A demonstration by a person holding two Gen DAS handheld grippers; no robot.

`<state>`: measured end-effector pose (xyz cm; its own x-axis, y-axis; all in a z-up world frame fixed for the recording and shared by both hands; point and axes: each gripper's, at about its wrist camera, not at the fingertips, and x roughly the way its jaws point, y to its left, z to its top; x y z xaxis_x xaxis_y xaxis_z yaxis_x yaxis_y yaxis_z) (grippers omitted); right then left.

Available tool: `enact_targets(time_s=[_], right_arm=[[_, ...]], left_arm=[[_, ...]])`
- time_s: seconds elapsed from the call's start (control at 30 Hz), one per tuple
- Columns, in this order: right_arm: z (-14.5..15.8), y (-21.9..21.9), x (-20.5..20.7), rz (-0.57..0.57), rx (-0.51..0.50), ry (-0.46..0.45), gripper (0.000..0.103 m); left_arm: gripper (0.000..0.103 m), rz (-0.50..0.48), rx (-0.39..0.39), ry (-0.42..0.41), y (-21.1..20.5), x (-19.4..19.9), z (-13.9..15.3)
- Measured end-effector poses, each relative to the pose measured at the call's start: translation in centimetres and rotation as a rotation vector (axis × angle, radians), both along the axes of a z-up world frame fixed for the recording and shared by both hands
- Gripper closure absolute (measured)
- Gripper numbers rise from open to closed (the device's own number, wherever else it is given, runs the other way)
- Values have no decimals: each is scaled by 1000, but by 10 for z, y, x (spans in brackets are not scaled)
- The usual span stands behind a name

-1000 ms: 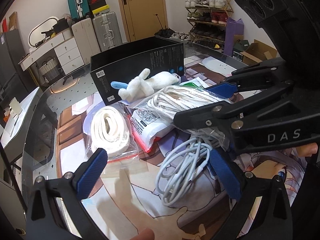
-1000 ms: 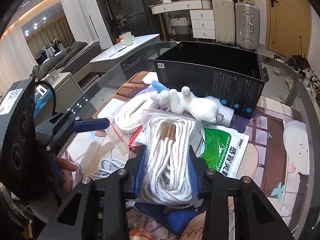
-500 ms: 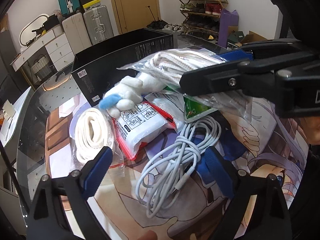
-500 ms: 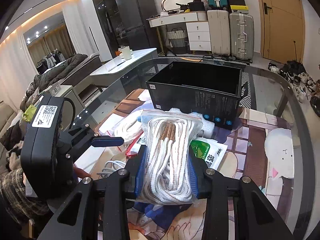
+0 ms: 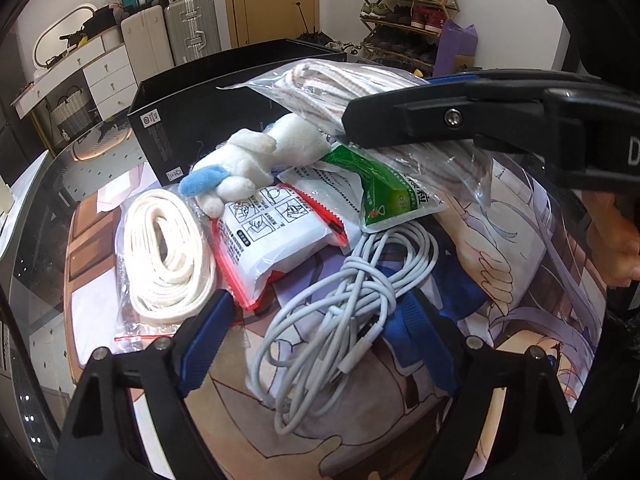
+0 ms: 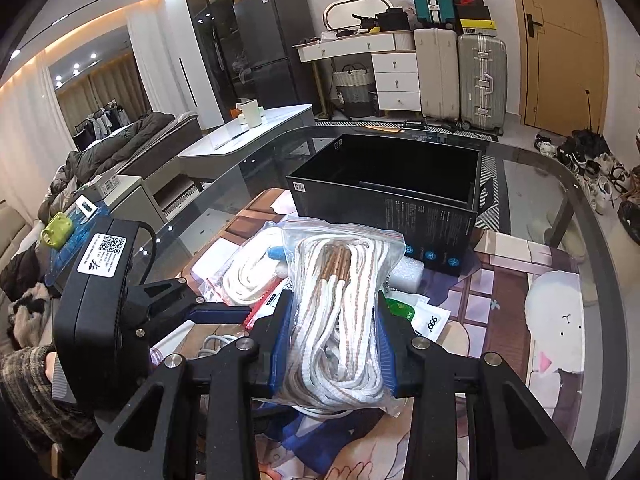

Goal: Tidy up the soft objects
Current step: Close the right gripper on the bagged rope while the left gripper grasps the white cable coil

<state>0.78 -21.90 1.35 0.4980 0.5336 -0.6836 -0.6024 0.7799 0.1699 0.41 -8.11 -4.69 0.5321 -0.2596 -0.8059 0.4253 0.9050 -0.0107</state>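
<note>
Right gripper (image 6: 332,344) pinching clear zip bag of white-and-tan striped rope (image 6: 336,312) – carry level over open black cardboard box (image 6: 400,184), lower before release; left gripper (image 5: 320,344) fingers spread, idle

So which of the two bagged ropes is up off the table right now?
The brown-striped rope bag, clamped in the right gripper. The plain cream rope bag lies on the table by the plush.

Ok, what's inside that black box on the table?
The black box is open on top, and the part of its inside that shows holds only a low divider; nothing else is visible. Its near wall hides the floor behind it, so something low there could be missed.
</note>
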Motion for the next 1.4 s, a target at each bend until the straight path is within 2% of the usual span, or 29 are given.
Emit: enact_targets(time_s=[0.17,0.23,0.27,0.4,0.63,0.73,0.83,0.93,0.97,1.4], right_arm=[[2,-1,1,-11,0,-11,66],[3,-2,2,-20,-6,-24,66],[3,-2,2,-25,-12,-31,66],[5,-4,4,-36,-17,-42,66],[5,-6,6,-47,-19,-47,66],[6,-7,7,-52,-16,-48,66],[7,-8,6,-60,-11,-49,66],[9,-10,7,-67,-5,-50,66],[9,-11,6,-67,-3,-50,66],[10,-17,3,-83,8,-63,66]], left_arm=[[19,11,-2,1,1,-2,0],[26,14,-7,-9,1,-3,1],[34,14,-11,-11,1,-3,2],[41,5,-10,-18,-3,-7,4],[46,-2,-10,-23,-5,-13,6],[51,-13,-10,-26,-7,-17,7],[58,-28,-7,-30,-14,-25,8],[68,-40,-13,-30,-18,-31,8],[75,-41,-19,-30,-20,-33,9],[75,-22,-52,-18,-15,-56,13]])
